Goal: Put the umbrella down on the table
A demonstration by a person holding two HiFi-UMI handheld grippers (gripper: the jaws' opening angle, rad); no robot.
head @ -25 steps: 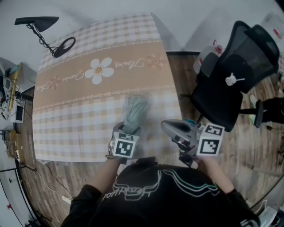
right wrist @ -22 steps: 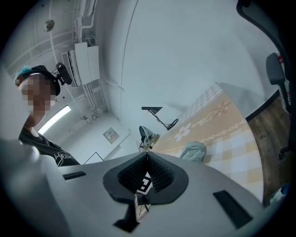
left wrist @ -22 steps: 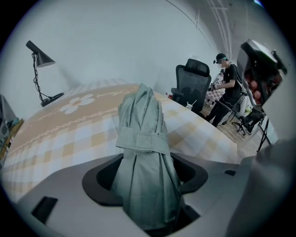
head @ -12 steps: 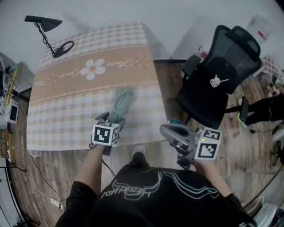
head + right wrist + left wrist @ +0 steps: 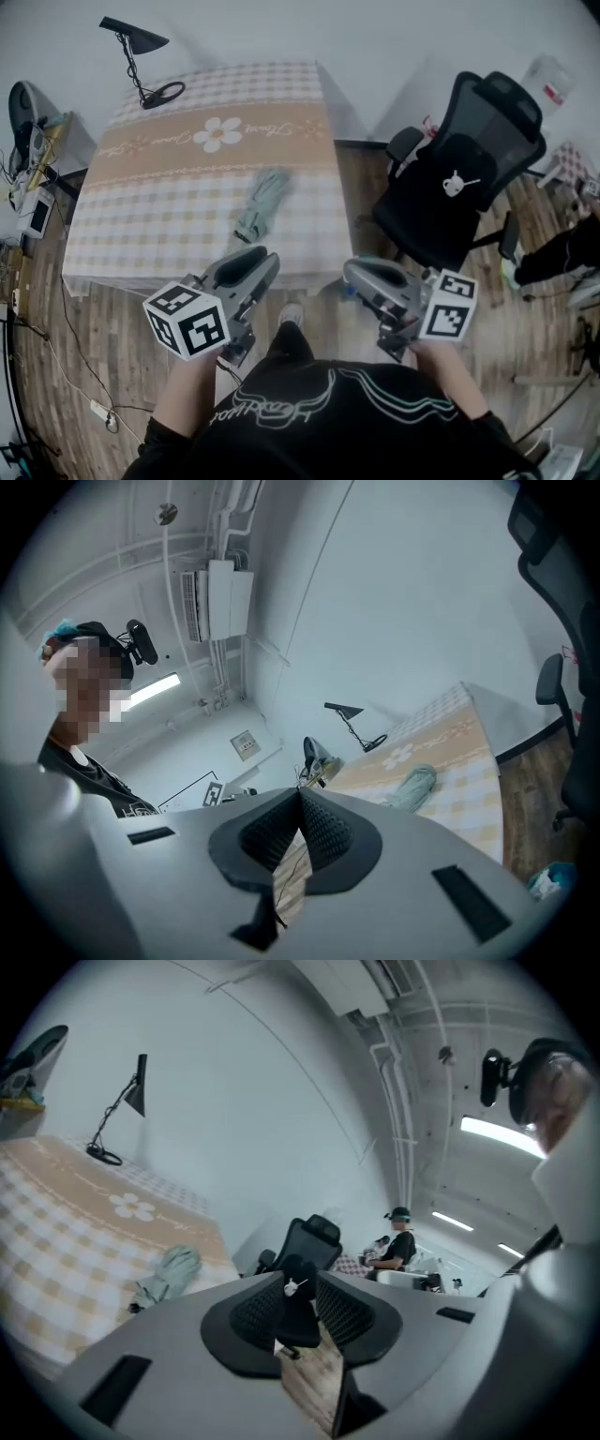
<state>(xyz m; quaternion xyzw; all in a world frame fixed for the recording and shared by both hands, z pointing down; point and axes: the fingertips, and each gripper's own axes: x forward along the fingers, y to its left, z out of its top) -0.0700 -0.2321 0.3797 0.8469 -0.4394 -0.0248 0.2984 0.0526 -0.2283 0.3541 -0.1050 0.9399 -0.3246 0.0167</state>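
Observation:
The folded grey-green umbrella (image 5: 262, 202) lies flat on the checked tablecloth of the table (image 5: 169, 216), near its front right edge. Nothing touches it. It also shows small in the left gripper view, the umbrella (image 5: 169, 1274), and in the right gripper view, the umbrella (image 5: 412, 787). My left gripper (image 5: 255, 265) hangs in front of the table, over the wooden floor, well short of the umbrella. Its jaws (image 5: 302, 1302) are closing with a narrow gap and nothing between them. My right gripper (image 5: 361, 277) is beside it, also off the table, its pads (image 5: 300, 803) meeting, empty.
A black office chair (image 5: 459, 187) stands right of the table. A black desk lamp (image 5: 141, 56) sits on the far left corner of the table. Devices and cables (image 5: 33, 178) crowd the left side. A person (image 5: 398, 1241) stands far off behind the chair.
My left gripper has let go of the umbrella, pulled back off the table and risen. The umbrella stays lying on the cloth. The right gripper shifted slightly.

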